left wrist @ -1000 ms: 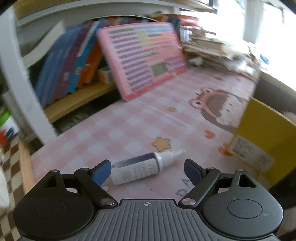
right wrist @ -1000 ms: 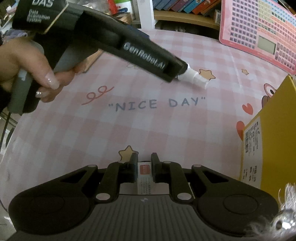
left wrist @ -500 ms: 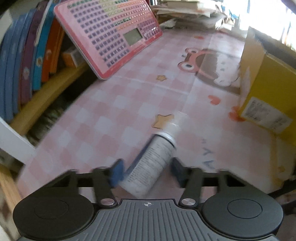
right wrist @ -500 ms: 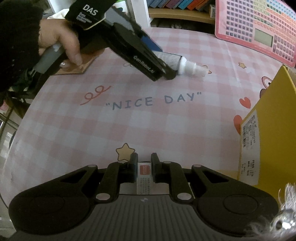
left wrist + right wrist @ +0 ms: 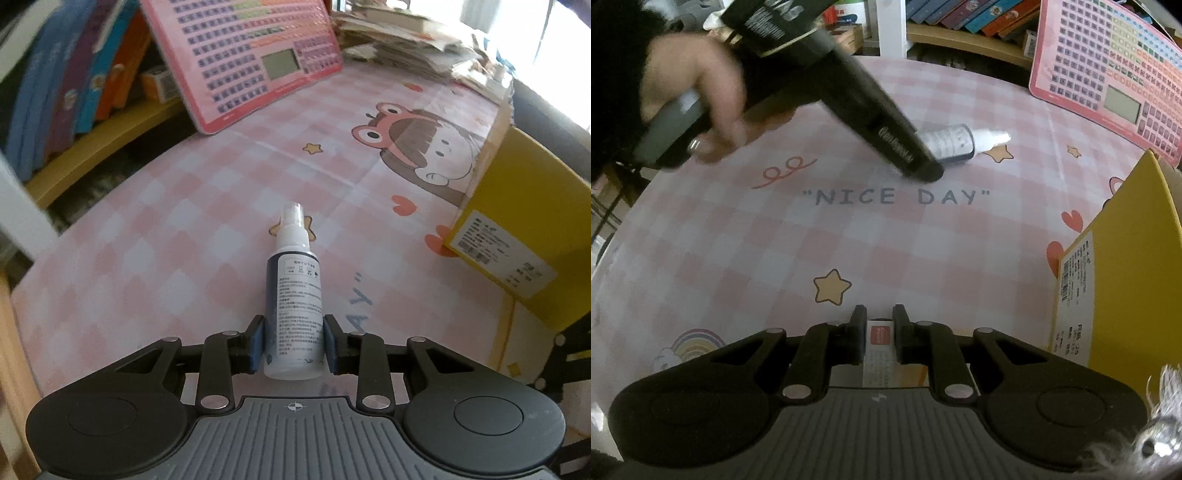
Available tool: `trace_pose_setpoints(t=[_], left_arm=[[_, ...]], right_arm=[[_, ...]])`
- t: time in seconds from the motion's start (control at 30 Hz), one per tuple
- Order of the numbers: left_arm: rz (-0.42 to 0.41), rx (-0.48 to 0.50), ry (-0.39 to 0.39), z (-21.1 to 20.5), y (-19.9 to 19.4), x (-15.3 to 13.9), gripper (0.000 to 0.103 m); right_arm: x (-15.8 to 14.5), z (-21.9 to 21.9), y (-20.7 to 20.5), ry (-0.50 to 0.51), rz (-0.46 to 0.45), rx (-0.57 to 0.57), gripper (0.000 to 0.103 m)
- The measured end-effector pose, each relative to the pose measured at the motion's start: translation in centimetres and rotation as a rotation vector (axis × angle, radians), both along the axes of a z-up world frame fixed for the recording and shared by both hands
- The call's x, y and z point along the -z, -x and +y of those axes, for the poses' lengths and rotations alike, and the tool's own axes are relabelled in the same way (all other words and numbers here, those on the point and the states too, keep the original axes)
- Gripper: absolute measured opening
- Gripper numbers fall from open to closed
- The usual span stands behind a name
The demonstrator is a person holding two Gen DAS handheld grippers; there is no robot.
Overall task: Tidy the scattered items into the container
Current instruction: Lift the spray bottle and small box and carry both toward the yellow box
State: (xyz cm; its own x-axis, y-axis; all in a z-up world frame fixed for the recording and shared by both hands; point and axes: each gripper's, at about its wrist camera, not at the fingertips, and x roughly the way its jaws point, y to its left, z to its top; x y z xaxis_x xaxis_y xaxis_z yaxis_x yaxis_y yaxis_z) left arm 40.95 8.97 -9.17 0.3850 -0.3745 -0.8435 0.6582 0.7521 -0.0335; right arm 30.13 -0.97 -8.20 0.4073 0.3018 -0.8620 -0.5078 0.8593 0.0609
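Note:
A small spray bottle with a white nozzle and a dark label lies on the pink checked table mat. My left gripper is shut on its lower body, blue pads pressed on both sides. The right wrist view shows the same bottle in the left gripper, low over the mat. My right gripper is shut on a small white and red packet, held near the table's front edge. The yellow cardboard box stands at the right; it also shows in the right wrist view.
A pink keyboard toy leans against a shelf of books at the back. A pile of papers lies at the far right. The mat reads "NICE DAY". A furry thing with a silver bead sits at the right wrist view's lower right.
My left gripper has turned in line with the spray bottle and closed on it. The right gripper has kept its hold on the packet and barely moved.

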Motion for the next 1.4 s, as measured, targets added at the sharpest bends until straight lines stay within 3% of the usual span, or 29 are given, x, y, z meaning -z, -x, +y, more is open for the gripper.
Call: trace_pose_setpoints(t=[0.17,0.4,0.53,0.9,1.4], left_arm=[[0.058,-0.162,0.118,2.6,3.0,-0.8,0.03],[0.035,-0.304,0.219,4.4,8.6,-3.7,0.03],[0.014,-0.324,0.289,5.1,12.5,-5.5,0.031],[-0.046,-0.444,0.386,6.5,21.9,-9.6,0.031],[-0.02,-0.535,0.605,8.9,34.2,-11.0,0.031]], right_arm=[[-1.3,-0.5,0.6,-0.035,-0.033,-0.007,0.014],[-2.6,-1.6,2.4,-0.06,-0.049,-0.011,0.014],[-3.7,-2.5,4.5,-0.077,-0.071,-0.013,0.014],[-7.0,-3.9,10.6,-0.108,-0.149,0.007,0.014],[-9.7,-4.0,21.3,-0.16,-0.196,0.051,0.014]])
